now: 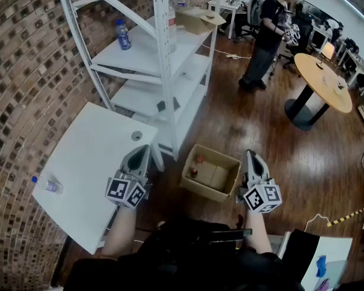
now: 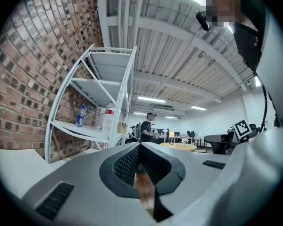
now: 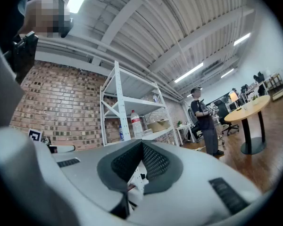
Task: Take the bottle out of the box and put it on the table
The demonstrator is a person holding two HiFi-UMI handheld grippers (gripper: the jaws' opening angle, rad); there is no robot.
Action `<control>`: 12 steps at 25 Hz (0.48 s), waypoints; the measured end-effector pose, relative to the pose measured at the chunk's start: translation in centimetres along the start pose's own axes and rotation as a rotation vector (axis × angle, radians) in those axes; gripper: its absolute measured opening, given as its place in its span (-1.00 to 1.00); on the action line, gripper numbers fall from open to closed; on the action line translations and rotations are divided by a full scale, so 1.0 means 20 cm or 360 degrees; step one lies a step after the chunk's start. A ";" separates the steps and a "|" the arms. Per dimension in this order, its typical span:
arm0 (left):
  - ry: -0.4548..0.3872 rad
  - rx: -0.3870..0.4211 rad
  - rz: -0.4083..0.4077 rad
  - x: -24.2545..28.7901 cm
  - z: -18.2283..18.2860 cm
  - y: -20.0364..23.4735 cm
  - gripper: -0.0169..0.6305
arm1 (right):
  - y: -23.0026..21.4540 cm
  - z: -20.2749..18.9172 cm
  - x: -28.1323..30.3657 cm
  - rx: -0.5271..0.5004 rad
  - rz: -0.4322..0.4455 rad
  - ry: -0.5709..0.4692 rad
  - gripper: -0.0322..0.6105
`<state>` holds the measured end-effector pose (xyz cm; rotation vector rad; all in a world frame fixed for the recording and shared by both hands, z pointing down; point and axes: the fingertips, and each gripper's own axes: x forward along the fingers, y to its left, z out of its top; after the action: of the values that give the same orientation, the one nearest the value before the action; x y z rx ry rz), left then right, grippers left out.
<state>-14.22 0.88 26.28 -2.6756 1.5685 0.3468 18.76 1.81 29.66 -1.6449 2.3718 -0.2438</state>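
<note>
A person stands over an open cardboard box [image 1: 205,190] on the dark wood floor [image 1: 261,120], a left gripper [image 1: 140,153] and a right gripper [image 1: 252,157] held out level on either side of it. The left gripper hangs over the near corner of a white counter [image 1: 91,156]; the right gripper is just beside the box's right wall. Both pairs of jaws are pressed together with nothing between them, as the left gripper view [image 2: 139,147] and the right gripper view [image 3: 141,145] each show.

The bottle [image 1: 195,170], small with a reddish cap, lies inside the box against its left wall, touched by neither gripper. A second, clear bottle with a blue cap [image 1: 48,186] lies on its side near the counter's left edge, well apart from the grippers.

Behind the counter a white metal shelf rack [image 1: 165,53] stands against a brick wall [image 1: 30,53]. It carries a blue-labelled bottle [image 1: 122,34] on an upper shelf and a closed carton [image 1: 199,18] further back. Beyond it, a person in dark clothes [image 1: 266,38] stands near a round wooden counter [image 1: 323,80], with office chairs and desks behind.
</note>
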 end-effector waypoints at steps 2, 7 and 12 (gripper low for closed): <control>-0.0001 -0.0004 -0.0020 0.04 -0.01 -0.06 -0.95 | -0.07 0.03 -0.05 -0.0003 -0.0030 -0.0009 -0.89; -0.0013 -0.0025 -0.0112 0.17 -0.04 -0.24 -0.95 | -0.23 0.10 -0.15 -0.0070 -0.0104 -0.0026 -0.89; 0.0000 -0.0043 -0.0168 0.29 -0.12 -0.45 -0.95 | -0.41 0.13 -0.26 -0.0071 -0.0130 -0.0018 -0.89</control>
<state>-3.40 0.04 26.54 -2.7646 1.4257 0.3672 28.55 3.85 30.01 -1.7610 2.3205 -0.1971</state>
